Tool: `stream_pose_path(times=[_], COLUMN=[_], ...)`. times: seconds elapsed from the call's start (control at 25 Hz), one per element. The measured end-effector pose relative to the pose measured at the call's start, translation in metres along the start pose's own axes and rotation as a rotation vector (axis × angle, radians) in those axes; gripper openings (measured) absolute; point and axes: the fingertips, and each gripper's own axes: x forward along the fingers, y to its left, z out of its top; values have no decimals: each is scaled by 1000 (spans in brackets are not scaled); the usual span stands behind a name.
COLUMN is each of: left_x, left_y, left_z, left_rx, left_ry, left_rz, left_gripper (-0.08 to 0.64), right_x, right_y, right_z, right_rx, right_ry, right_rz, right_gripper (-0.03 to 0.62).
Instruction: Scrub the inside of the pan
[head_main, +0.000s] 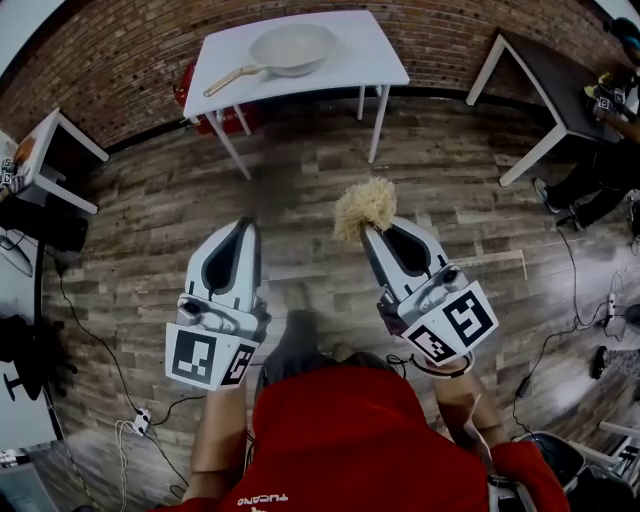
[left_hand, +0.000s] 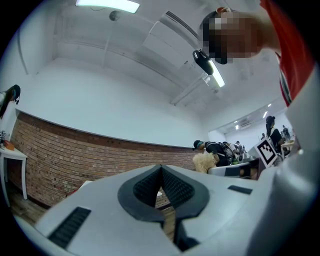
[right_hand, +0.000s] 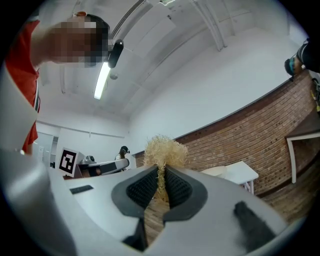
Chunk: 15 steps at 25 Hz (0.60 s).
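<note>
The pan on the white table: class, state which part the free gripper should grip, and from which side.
Probably the handle: long, thin, and sticking out from the pan toward the near-left corner of the table. Come from the left with the left gripper, shut and empty; the right gripper holds the scrubber.
</note>
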Motion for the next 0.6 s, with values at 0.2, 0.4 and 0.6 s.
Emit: stream_pose_path(times=[0.2,0.4,0.6], left_x=[33,75,120], left_y=[39,96,153], left_z=[-12,-16,-23], left_rx=[-12,4,8], left_ry=[-13,-14,3], left_rz=[-3,-8,-35], left_gripper=[12,12,12], right_x=[41,103,169], right_y=[-23,-49,-73], right_z=[-6,-9,-13], right_rx=[-24,-23,-10], right_ry=[14,29,38], right_rz=[-11,-28,-54], right_gripper=[49,49,49])
